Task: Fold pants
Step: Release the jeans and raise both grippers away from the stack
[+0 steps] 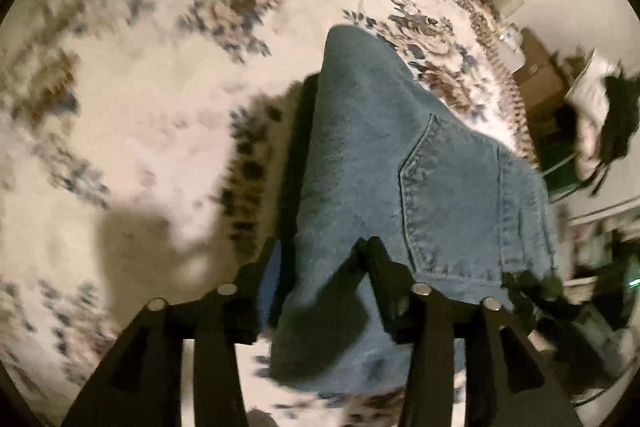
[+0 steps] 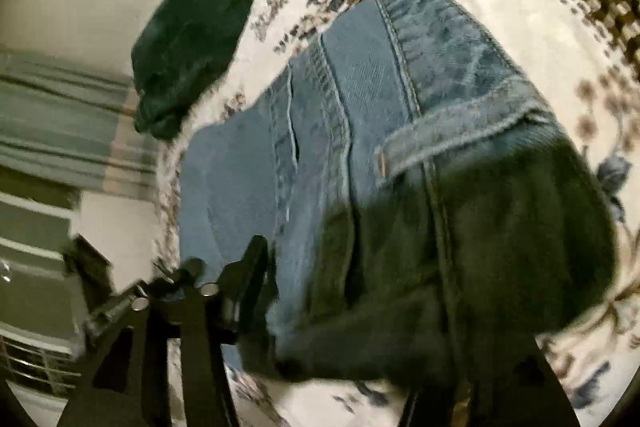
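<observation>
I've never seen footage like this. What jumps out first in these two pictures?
A pair of blue jeans fills the middle of both views, draped over a white floral bedspread. The left tool pinches the denim near a back pocket. A dark green cloth lies at the bed's edge, upper left in the right view.

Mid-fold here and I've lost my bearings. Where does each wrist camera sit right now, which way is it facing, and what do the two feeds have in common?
Left wrist: sits above the floral bedspread, looking down along its fingers at the jeans; the left gripper shows, jaws pinching denim near the back pocket.
Right wrist: sits low over the jeans' waistband end, facing across the bed toward a dark green garment; of the right gripper only the left finger shows clearly.
Shared: the jeans, bedspread and green garment.
</observation>
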### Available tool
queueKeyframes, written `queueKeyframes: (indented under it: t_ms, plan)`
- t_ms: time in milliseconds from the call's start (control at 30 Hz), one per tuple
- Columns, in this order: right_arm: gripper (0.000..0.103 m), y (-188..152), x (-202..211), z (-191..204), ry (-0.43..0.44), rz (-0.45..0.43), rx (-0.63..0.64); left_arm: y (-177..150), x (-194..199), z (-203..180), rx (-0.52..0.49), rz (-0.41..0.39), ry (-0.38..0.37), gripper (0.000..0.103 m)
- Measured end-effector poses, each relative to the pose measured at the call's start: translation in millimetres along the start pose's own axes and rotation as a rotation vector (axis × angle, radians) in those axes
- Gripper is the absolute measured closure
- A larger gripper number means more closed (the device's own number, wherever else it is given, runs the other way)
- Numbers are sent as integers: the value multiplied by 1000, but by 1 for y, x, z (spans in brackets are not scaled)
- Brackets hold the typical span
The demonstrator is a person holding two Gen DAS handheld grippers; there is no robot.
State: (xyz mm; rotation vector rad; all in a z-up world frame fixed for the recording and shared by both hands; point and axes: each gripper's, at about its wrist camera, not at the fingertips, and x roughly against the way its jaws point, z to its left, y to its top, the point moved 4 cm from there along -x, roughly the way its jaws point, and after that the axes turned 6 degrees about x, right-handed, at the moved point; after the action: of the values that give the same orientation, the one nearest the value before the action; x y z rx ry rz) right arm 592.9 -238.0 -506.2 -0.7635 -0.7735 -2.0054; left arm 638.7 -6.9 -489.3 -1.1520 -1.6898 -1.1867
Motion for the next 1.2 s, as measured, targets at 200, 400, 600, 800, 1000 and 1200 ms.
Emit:
queueKeyframes:
  t_ms: [200,400,600,800,1000,1200]
  plan:
    - [10,-9,35,13,-181,-17,123,-13,39,-23,-106,-115,98,21]
    - [1,-15,92,42,-457,-141,287,-23,69,-44,-174,-159,164,6]
    - [1,-26,162,73,-576,-264,356,-46,124,-63,-185,-218,183,6]
    - [1,-67,252,123,-577,-334,415,-86,208,-84,-181,-292,191,6]
    - [1,-116,354,166,-550,-413,461,-143,302,-111,-201,-387,184,6]
    - [1,-175,466,207,-527,-513,516,-202,385,-126,-197,-466,167,6]
